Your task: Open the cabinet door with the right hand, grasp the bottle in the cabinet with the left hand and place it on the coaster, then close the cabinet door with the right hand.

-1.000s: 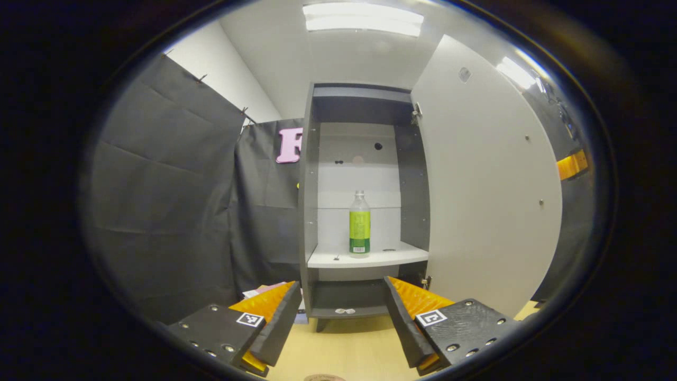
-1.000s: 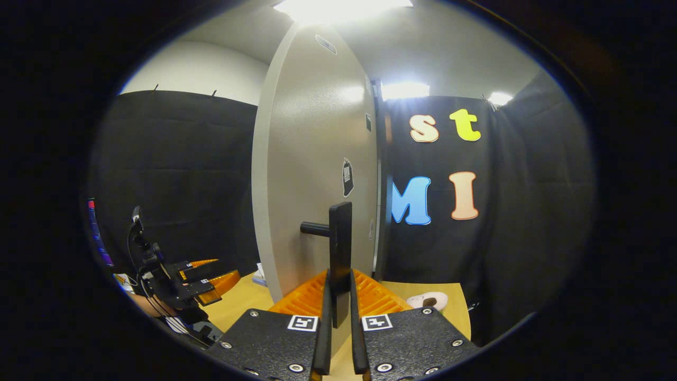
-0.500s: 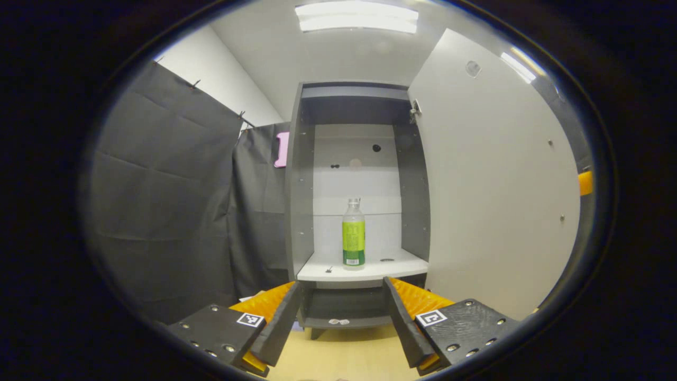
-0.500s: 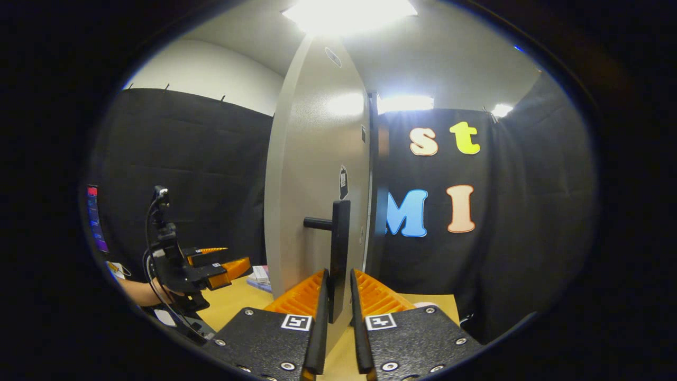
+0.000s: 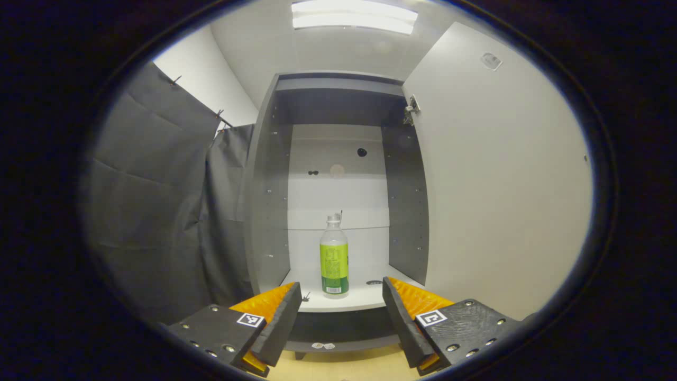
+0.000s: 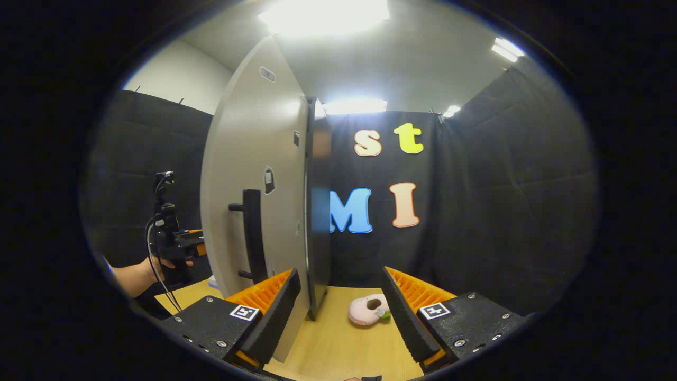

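Wooden tabletop (image 6: 338, 338) under both wide tools; bottle (image 5: 334, 259), green label unreadable, stands inside open cabinet (image 5: 264, 211)

Right gripper (image 6: 341, 309) sat open, off the handle (image 6: 253, 236); door (image 6: 254, 185) stood open, pink toy (image 6: 368, 310) on the table (image 6: 338, 344).

The bottle (image 5: 334, 256) stands upright on the cabinet's white shelf (image 5: 359, 301).
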